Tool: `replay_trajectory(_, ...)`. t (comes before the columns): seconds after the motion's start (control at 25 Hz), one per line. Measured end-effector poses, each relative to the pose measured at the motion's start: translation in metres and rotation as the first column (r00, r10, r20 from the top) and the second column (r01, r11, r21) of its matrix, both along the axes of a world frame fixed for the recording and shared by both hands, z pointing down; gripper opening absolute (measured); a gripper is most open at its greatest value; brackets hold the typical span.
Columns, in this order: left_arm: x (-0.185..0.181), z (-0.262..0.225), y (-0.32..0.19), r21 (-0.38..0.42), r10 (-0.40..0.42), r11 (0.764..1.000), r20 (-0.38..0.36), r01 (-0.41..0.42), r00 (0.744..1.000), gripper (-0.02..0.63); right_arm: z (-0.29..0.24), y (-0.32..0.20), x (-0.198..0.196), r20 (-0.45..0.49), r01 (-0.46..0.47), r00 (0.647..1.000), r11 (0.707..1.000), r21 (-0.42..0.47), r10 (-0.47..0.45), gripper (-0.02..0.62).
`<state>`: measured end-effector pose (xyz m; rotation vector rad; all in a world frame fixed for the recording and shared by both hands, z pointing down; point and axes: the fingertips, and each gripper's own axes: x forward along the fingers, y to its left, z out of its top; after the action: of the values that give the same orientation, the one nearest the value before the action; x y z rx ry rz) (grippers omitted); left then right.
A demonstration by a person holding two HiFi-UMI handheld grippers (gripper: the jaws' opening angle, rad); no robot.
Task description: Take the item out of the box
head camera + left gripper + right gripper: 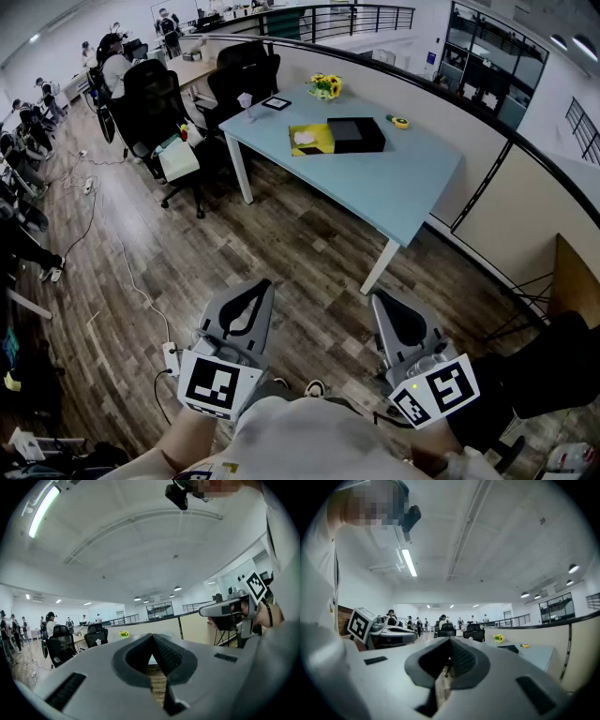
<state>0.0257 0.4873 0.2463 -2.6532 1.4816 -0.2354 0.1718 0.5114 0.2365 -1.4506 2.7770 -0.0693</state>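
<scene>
two grippers are showing: one left gripper [266,284] and one right gripper [377,297]. one blue table [394,183] is carrying one black box [356,134], one yellow tray [311,141], one bunch of yellow flowers [326,86] and one small yellow round thing [400,122]. at least three black chairs [152,98] are standing beside it.

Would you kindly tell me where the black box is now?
The black box sits upper centre in the head view, on the light blue table, right of the yellow object.

so the flat black box [356,134] sits on the pale blue desk [394,183], flat yellow tray [309,140] touching its left side, yellow flowers [326,86] behind both
</scene>
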Motion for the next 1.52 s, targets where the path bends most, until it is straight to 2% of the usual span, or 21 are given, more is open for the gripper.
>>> replay_trajectory(0.24,0.002,0.002,-0.003,-0.001,-0.016,1.000,0.003,0.016,1.000,0.003,-0.004,-0.003,0.008,0.065,0.009,0.998,1.000,0.013,-0.010,0.003)
replay_trajectory(0.56,0.006,0.009,-0.005,-0.003,-0.017,1.000,0.023,0.017,1.000,0.003,0.006,-0.007,0.010,0.023,0.017,1.000,1.000,0.015,-0.017,0.003)
replay_trajectory(0.72,0.008,0.003,-0.008,0.002,-0.019,1.000,0.018,0.019,1.000,0.003,0.000,-0.012,0.012,0.074,0.013,0.997,1.000,0.012,-0.014,0.008)
replay_trajectory(0.76,0.006,0.001,-0.010,0.003,-0.022,1.000,0.016,0.022,1.000,0.003,-0.004,-0.014,0.012,0.101,0.012,0.995,1.000,0.016,-0.013,0.119)
replay_trajectory(0.8,0.005,0.000,-0.011,0.004,-0.027,1.000,0.014,0.027,1.000,0.003,-0.008,-0.016,0.012,0.124,0.009,0.992,1.000,0.022,-0.012,0.271)
replay_trajectory(0.84,0.003,-0.001,-0.013,0.005,-0.032,0.999,0.012,0.032,0.999,0.003,-0.011,-0.018,0.013,0.137,0.002,0.991,1.000,0.030,-0.006,0.360)
replay_trajectory(1.0,-0.002,0.002,-0.021,0.004,-0.048,0.999,0.014,0.048,0.999,0.003,-0.010,-0.031,0.015,0.078,-0.030,0.997,0.998,0.059,0.026,0.370)
replay_trajectory(1.16,-0.010,0.010,-0.034,-0.005,-0.063,0.998,0.021,0.063,0.998,0.003,-0.005,-0.048,0.004,0.034,0.008,0.999,0.997,0.080,-0.010,0.373)
replay_trajectory(1.52,-0.030,0.014,-0.102,-0.018,-0.085,0.996,0.012,0.085,0.996,0.003,-0.003,-0.121,-0.006,-0.023,0.008,1.000,0.997,0.081,-0.006,0.371)
